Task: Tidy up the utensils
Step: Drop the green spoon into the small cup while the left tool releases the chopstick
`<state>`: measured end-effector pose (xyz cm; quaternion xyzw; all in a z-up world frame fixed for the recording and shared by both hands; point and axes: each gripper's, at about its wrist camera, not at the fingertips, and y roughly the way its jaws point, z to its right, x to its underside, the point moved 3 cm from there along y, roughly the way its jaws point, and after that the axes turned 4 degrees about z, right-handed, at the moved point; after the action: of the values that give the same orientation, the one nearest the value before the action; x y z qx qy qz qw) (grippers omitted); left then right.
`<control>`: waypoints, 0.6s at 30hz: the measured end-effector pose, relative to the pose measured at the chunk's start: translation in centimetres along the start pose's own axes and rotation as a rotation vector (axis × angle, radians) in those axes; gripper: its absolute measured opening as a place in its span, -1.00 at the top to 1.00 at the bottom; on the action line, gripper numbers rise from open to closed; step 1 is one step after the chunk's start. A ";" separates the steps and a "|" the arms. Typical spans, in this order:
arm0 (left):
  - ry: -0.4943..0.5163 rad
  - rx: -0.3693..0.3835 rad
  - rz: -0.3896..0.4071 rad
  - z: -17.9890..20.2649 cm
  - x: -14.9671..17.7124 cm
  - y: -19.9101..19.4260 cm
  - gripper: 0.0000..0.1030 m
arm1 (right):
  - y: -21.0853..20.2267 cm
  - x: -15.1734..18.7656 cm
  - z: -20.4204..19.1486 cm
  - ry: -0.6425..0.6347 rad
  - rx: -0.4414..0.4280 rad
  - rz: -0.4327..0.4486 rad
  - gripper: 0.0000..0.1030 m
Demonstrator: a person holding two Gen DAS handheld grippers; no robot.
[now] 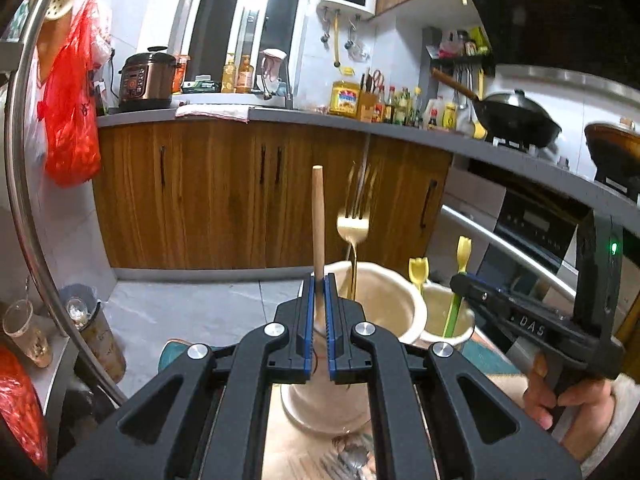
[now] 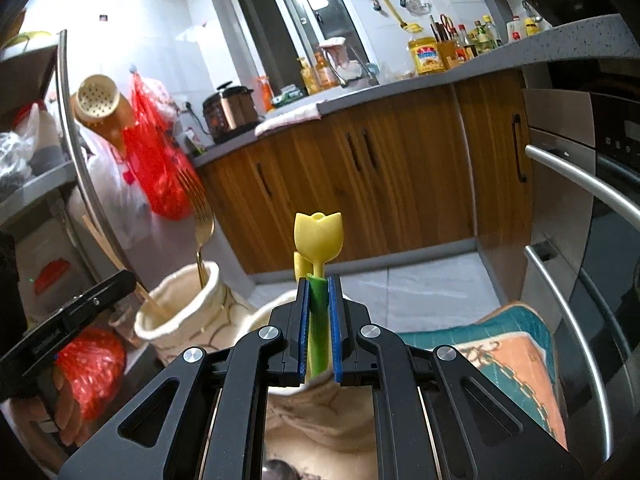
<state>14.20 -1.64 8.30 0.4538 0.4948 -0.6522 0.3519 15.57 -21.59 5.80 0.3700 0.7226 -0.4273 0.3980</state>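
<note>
Over on the left, the left gripper (image 1: 319, 284) has its tongs pressed together on the wooden stick (image 1: 318, 220), holding it upright where it enters the mouth of the big cream holder (image 1: 384, 292). A gold fork (image 1: 353, 226) stands in that same holder just beside the stick, tines up. From where I stand I can't say whether the stick's lower end rests on the bottom of the holder.

Moving right, the smaller cream cup (image 1: 448, 312) sits touching or just beside the big holder, on a patterned mat (image 2: 516, 356) with teal and orange in it. The right gripper (image 2: 318, 292) is clamped on the green stem of a yellow tulip-topped utensil (image 2: 319, 232) right above that cup, and a second one of the same kind (image 1: 419, 270) stands in the cup just behind it.

It looks to me like the sorting step is in hand, with each hand at its own container: wood and metal in the large holder, the plastic tulip pieces in the small cup. If both pieces are being set in, the next move calls for lowering each one until it rests, then parting the tongs gently and drawing straight up so neither container tips. The fork so close to the stick needs a careful exit.
</note>
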 end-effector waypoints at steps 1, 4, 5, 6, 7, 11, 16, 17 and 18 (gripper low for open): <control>0.006 -0.001 -0.003 0.1 0.0 0.0 0.91 | 0.0 0.2 0.0 -0.007 0.008 -0.010 0.79; 0.004 -0.001 -0.008 0.0 0.2 0.1 0.91 | 0.1 0.6 0.0 -0.012 0.021 -0.027 0.79; 0.003 -0.003 -0.011 0.0 0.1 0.2 0.91 | 0.1 0.6 0.0 -0.012 0.026 -0.029 0.79; 0.003 -0.006 -0.013 -0.1 0.1 0.2 0.91 | 0.1 0.7 0.1 -0.014 0.030 -0.031 0.79; 0.003 -0.008 -0.014 -0.1 0.1 0.2 0.91 | 0.0 0.8 0.2 -0.015 0.027 -0.033 0.76; -0.001 -0.014 -0.014 -0.2 0.0 0.2 0.70 | -0.6 0.5 0.2 -0.015 0.021 -0.021 0.36; 0.000 -0.026 0.006 -0.3 -0.1 -0.5 0.19 | -1.4 0.2 0.5 -0.003 0.025 -0.010 0.21; 0.000 -0.030 0.009 -0.3 -0.2 -0.8 0.13 | -1.8 0.1 0.7 0.003 0.027 -0.006 0.15; -0.005 -0.034 0.013 -0.5 -0.2 -1.0 0.05 | -2.1 0.1 0.7 0.008 0.027 -0.003 0.13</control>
<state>13.43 -0.89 8.74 0.4495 0.5021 -0.6423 0.3651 13.93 -22.99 6.18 0.3758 0.7189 -0.4363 0.3894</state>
